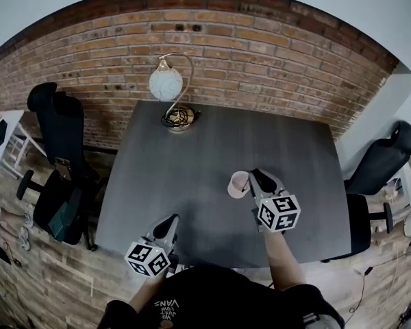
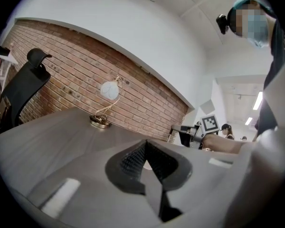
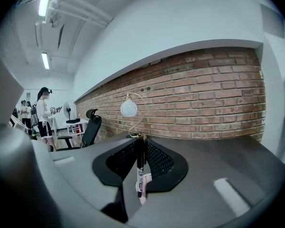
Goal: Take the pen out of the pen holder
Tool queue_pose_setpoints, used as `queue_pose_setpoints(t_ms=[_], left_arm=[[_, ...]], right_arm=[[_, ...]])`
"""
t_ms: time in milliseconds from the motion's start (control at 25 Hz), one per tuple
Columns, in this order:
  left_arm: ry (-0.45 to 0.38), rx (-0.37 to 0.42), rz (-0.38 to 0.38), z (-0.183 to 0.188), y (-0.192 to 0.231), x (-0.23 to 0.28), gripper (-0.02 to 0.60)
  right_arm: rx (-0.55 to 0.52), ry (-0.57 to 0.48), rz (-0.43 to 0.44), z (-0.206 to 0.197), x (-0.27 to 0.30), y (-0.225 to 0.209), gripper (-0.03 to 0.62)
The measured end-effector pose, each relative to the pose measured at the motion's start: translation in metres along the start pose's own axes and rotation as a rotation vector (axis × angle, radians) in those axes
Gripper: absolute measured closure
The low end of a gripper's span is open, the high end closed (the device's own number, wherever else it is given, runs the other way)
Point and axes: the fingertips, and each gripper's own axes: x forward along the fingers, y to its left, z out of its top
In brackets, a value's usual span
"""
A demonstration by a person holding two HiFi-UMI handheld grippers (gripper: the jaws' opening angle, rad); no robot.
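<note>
A pink pen holder (image 1: 237,184) stands on the dark grey table (image 1: 192,156), right of centre. My right gripper (image 1: 255,179) hovers at its right rim. In the right gripper view that gripper (image 3: 140,161) is shut on a black pen (image 3: 140,167), which stands upright between the jaws, its white label and pinkish end low down. The holder is hidden in that view, and the pen is hidden in the head view. My left gripper (image 1: 172,222) hangs over the table's front edge, apart from the holder. Its jaws (image 2: 145,156) are shut with nothing between them.
A desk lamp with a white globe (image 1: 166,83) and a round brass base (image 1: 179,118) stands at the table's back edge, before a brick wall. Black office chairs stand at the left (image 1: 60,170) and right (image 1: 383,157). People stand far off (image 3: 43,113).
</note>
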Motion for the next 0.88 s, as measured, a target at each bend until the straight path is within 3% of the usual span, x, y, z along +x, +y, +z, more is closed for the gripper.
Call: queue_pose_setpoints(t_ms=[880], left_arm=[[0.103,0.026,-0.206,-0.014,-0.013,0.023,0.529]], right_arm=[[0.164,-0.037,-0.178,-0.042,-0.093,0.014,0.534]])
